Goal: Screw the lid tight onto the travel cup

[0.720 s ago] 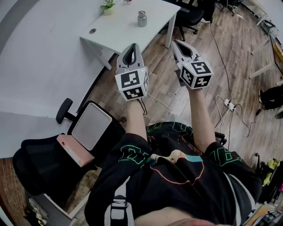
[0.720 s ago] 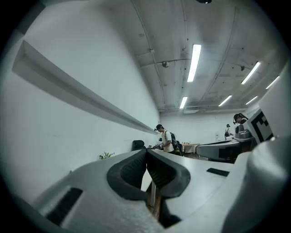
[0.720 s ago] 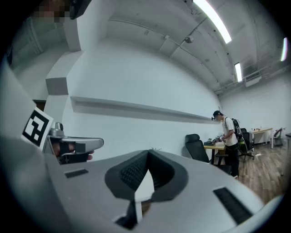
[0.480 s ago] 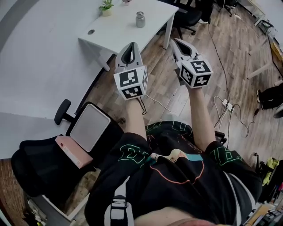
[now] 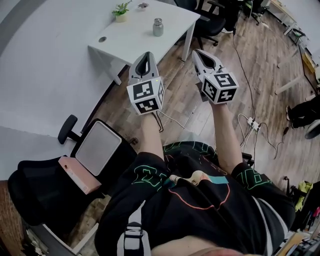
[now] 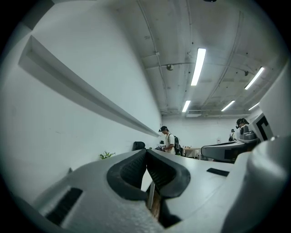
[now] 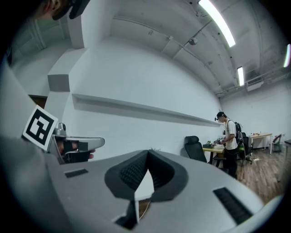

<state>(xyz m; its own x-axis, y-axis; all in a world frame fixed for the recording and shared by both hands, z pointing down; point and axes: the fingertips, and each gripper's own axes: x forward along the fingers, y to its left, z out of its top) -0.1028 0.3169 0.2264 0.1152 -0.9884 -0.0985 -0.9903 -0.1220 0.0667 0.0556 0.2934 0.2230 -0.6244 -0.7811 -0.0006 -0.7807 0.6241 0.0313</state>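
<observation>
The travel cup point(image 5: 158, 27), small and metallic with a darker top, stands on the white table point(image 5: 130, 37) at the far end of the head view; it is too small to tell how its lid sits. Both grippers are held up in the air over the wooden floor, short of the table. My left gripper point(image 5: 145, 55) points at the table's near edge, jaws shut with nothing between them point(image 6: 146, 153). My right gripper point(image 5: 198, 52) is beside it to the right, also shut and empty point(image 7: 148, 153). The cup shows in neither gripper view.
A small potted plant point(image 5: 121, 10) stands at the table's far left. A black office chair point(image 5: 45, 187) with a white-and-pink box point(image 5: 100, 147) is at the left. Cables and a power strip point(image 5: 255, 120) lie on the floor at right. A person point(image 7: 229, 136) stands at a distant desk.
The table and cup have slid a little lower in the head view, nearer the grippers. Both grippers stay shut and side by side.
</observation>
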